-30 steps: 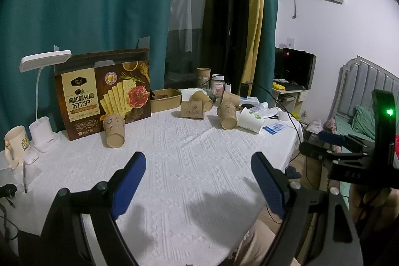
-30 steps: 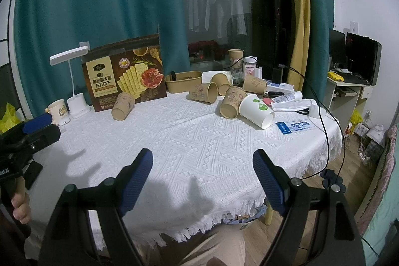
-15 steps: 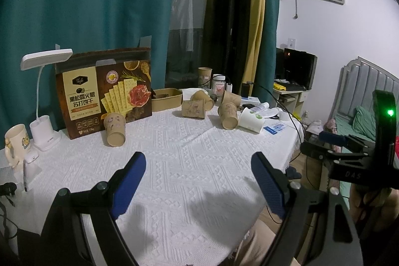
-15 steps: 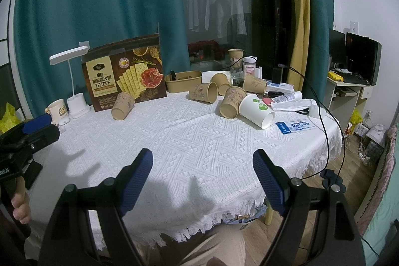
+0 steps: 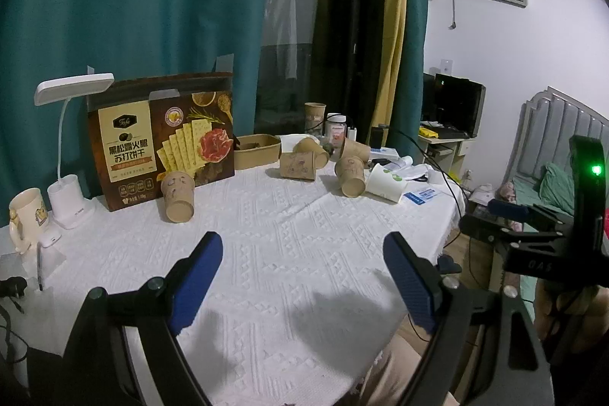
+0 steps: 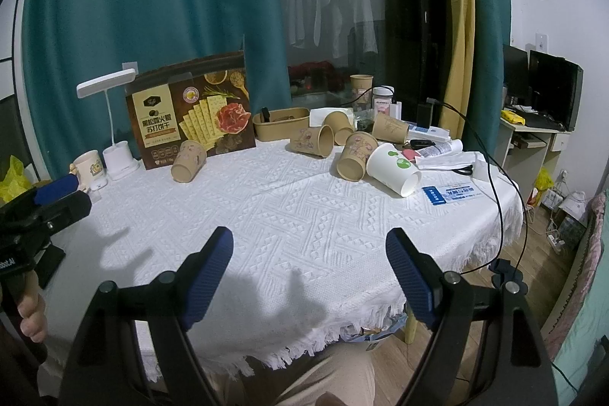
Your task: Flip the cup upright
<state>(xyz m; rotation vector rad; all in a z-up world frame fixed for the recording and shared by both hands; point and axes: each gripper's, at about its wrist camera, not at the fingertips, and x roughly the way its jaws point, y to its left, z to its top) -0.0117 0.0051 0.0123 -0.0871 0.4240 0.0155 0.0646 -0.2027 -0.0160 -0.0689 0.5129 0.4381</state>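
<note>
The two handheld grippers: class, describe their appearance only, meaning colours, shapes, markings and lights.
Both the left gripper and the right gripper have black angular frames with round bolts and two flat fingers faced with ribbed blue pads. In the left wrist view, the right gripper's black body carries pale lettering and a green light.

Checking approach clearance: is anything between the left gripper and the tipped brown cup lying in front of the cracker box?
Nothing visible. Only bare white tablecloth lies between the open left gripper and the tipped cup. The cracker box stands behind it, the lamp off to its side.
</note>
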